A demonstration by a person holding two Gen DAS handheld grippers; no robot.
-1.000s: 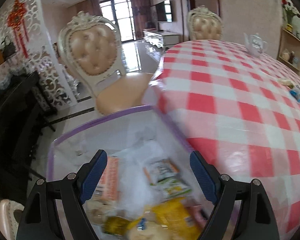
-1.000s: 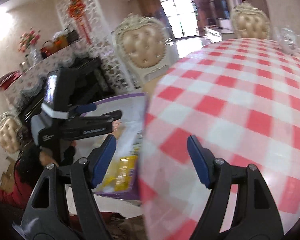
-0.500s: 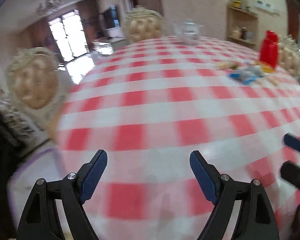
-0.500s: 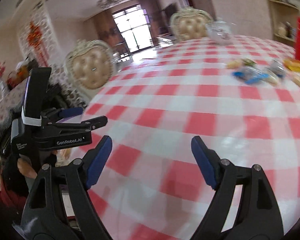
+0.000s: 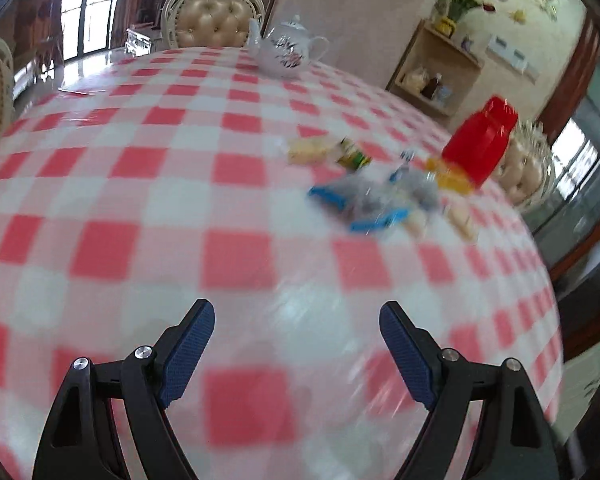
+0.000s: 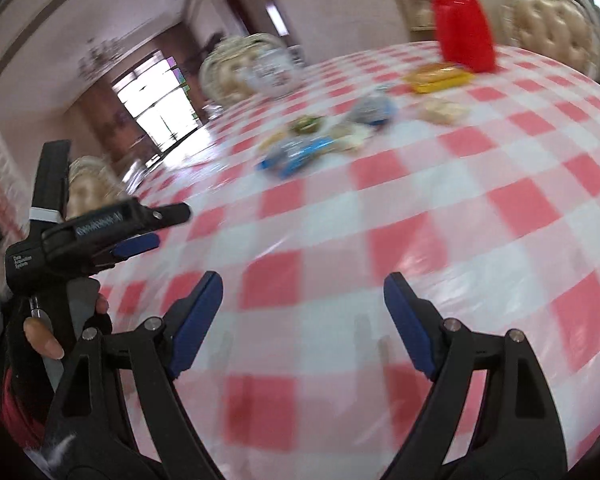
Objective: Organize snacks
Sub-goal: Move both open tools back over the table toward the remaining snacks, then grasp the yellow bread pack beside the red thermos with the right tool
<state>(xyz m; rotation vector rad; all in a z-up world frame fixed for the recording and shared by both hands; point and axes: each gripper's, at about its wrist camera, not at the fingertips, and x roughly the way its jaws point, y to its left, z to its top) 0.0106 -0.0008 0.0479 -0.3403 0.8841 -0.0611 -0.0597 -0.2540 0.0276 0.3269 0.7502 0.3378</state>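
Both grippers are hanging over the near part of the desk (image 5: 236,168), which is wearing a red and white checked cloth. The left gripper (image 5: 296,344) is keeping its jaws wide, and nothing is sitting between them; only the cloth is showing below. The right gripper (image 6: 302,316) is also standing with its jaws wide apart and empty.

I am taking the red container (image 5: 480,144) as my landmark. It is standing upright near the far edge of the desk. The snacks (image 5: 380,196) are lying in a loose group just in front of it, well apart from both grippers. A yellow packet (image 6: 438,76) is lying just beside the foot of the red container. A blue and grey wrapper (image 5: 356,200) is lying nearer to the grippers than the container. A pale packet (image 5: 308,150) and a small green one (image 5: 354,156) are resting to the left of the container. The picture is blurred, so I cannot read any labels.

A white teapot (image 5: 286,50) is standing far to the left of the red container, close to a padded chair (image 5: 214,20).
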